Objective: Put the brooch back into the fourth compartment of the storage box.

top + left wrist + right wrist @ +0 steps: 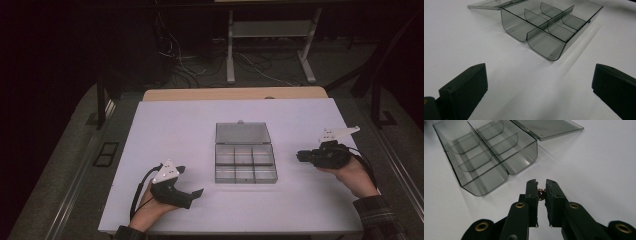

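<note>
We see the right claw (541, 188) pinching a small reddish bead (541, 194) above the white surface (175, 130), near the open smoky compartment box (245, 160), left claw (539, 85) spread wide, holding nothing

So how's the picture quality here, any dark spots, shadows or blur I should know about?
High view: the room behind is very dark, the white table evenly lit and sharp. Left gripper view: the smoky compartment box casts a soft shadow, and the near jaws look slightly soft. Right gripper view: the right hand-held gripper pinches a small reddish-brown object too small and dim to identify.
</note>
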{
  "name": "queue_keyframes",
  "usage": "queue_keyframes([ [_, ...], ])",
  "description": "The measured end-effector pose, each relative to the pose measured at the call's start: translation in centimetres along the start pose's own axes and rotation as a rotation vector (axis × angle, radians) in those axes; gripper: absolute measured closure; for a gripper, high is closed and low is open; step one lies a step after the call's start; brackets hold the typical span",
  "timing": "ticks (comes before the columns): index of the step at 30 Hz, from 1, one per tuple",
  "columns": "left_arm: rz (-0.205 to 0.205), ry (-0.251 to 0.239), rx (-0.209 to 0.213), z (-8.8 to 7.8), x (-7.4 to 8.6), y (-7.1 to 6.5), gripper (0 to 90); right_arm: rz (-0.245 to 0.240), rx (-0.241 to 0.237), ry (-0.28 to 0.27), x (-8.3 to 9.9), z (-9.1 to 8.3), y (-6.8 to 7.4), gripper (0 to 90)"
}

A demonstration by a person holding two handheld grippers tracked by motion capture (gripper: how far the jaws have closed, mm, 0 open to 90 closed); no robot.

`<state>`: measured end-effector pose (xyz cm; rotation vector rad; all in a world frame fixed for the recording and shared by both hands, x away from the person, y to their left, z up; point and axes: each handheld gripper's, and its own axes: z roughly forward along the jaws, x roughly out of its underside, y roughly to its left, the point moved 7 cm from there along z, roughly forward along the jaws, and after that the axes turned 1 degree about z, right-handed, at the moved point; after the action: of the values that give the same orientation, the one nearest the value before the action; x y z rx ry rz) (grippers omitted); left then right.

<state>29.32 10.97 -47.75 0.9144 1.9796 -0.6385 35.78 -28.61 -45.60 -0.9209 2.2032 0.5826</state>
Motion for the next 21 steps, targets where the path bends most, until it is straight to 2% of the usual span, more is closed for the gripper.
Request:
queue_keyframes([
  [8,0.006,0.001,-0.004,0.0,0.0,-0.1,0.0,-0.011,-0.027,-0.022,-1.1,0.0,0.9,80.0],
  [21,0.004,-0.001,-0.003,0.0,-0.1,-0.1,0.0,-0.052,-0.072,-0.03,-3.0,1.3,3.0,80.0],
])
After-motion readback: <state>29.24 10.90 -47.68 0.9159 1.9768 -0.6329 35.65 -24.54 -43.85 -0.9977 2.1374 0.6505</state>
